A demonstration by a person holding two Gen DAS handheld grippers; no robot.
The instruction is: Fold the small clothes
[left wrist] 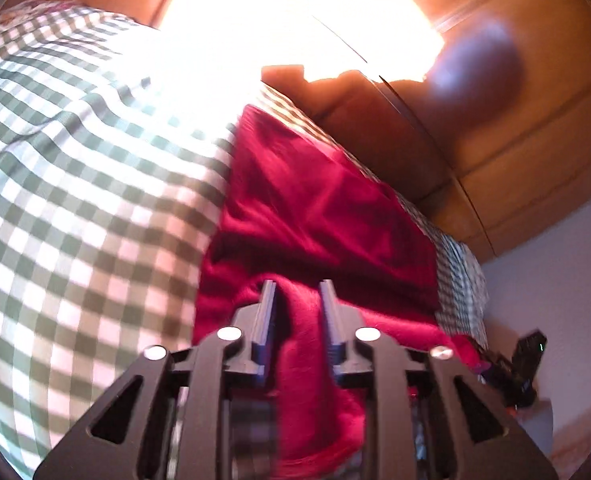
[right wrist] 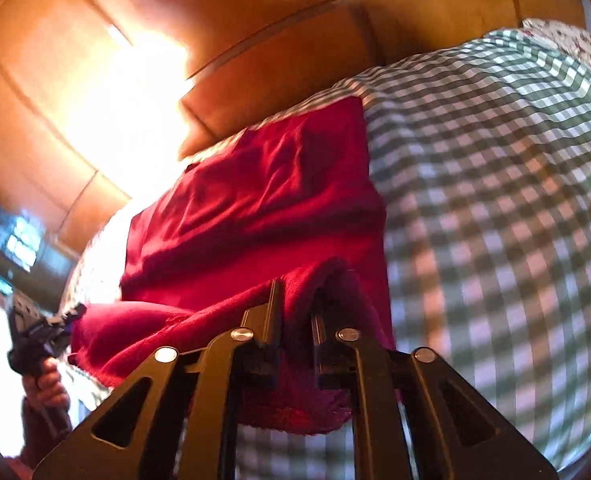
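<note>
A red garment [left wrist: 315, 200] lies spread on a green-and-white checked bedcover [left wrist: 75, 200], and its near edge is raised off the cover. My left gripper [left wrist: 298, 290] is shut on a bunched fold of that near edge, which fills the gap between its fingers. In the right wrist view the same red garment [right wrist: 255, 200] drapes up over my right gripper [right wrist: 299, 292], which is shut on its near hem. The other gripper shows at each view's edge: the right one [left wrist: 529, 360], and the left one [right wrist: 55, 324] held by a hand [right wrist: 45, 384].
The checked bedcover [right wrist: 495, 200] runs wide beside the garment. A floral pillow [right wrist: 567, 40] lies at its far end. Wooden wardrobe doors [right wrist: 255, 40] stand behind the bed, with strong glare [left wrist: 295, 20] on them. A pale wall [left wrist: 567, 280] is at the right.
</note>
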